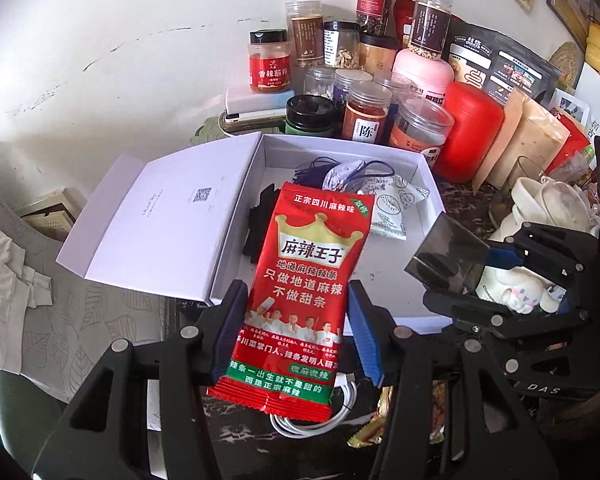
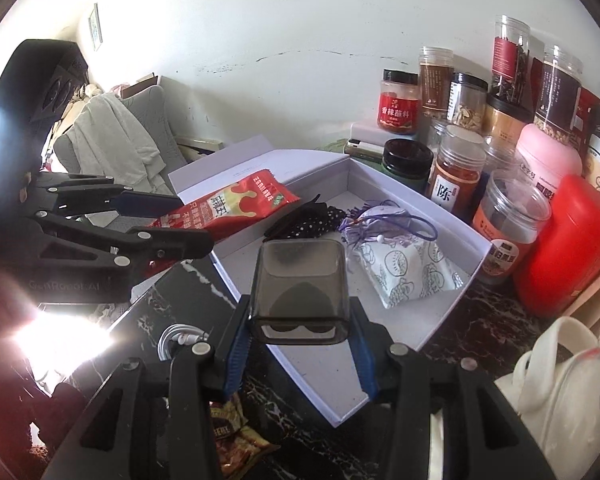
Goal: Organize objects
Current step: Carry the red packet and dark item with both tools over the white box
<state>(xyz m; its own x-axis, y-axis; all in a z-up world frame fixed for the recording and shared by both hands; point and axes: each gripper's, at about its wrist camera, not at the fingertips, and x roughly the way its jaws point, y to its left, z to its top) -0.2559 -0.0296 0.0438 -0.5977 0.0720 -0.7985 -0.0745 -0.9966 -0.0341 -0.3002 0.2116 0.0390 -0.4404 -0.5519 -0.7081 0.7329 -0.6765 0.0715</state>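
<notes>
The left gripper [image 1: 296, 328] has its blue-padded jaws closed on the flanks of a red foil snack packet [image 1: 300, 280] printed 麻辣王子 under a gold crown, with 正宗四川麻辣味 along the top and 只做地道麻辣 不做甜条 in white beneath. The packet hangs over the near edge of an open white cardboard box [image 1: 416, 292] with a hinged lid lying flat at nine o'clock. Inside the box lie a white pouch with line-drawn fruit [image 1: 392, 208], a lilac drawstring sachet [image 1: 340, 176] and some black fabric [image 1: 260, 220].

The right gripper [image 2: 300, 340] pinches a smoky translucent square plastic case [image 2: 300, 288] holding a dark teardrop-shaped piece, above the box's near corner.

At twelve o'clock behind the box stands a crowd of jars — a red-labelled shaker reading 香辣蘸料 [image 1: 269, 62], a clear jar of red powder marked 陈 [image 1: 366, 114], a black-lidded green jar [image 1: 310, 116], a pink tub [image 1: 422, 72] and a red plastic canister [image 1: 470, 132]. A black bag behind them reads QUAKER [image 1: 496, 64].

The surface is black marble with white veins [image 2: 476, 320], set against a scuffed white wall [image 1: 140, 40].

Only the left wrist view shows a white cartoon figurine [image 1: 516, 288] at three o'clock; only the right wrist view shows a grey chair draped with pale cloth [image 2: 112, 140] at ten o'clock. A coiled white cable [image 1: 340, 404] lies on the marble under the packet.
</notes>
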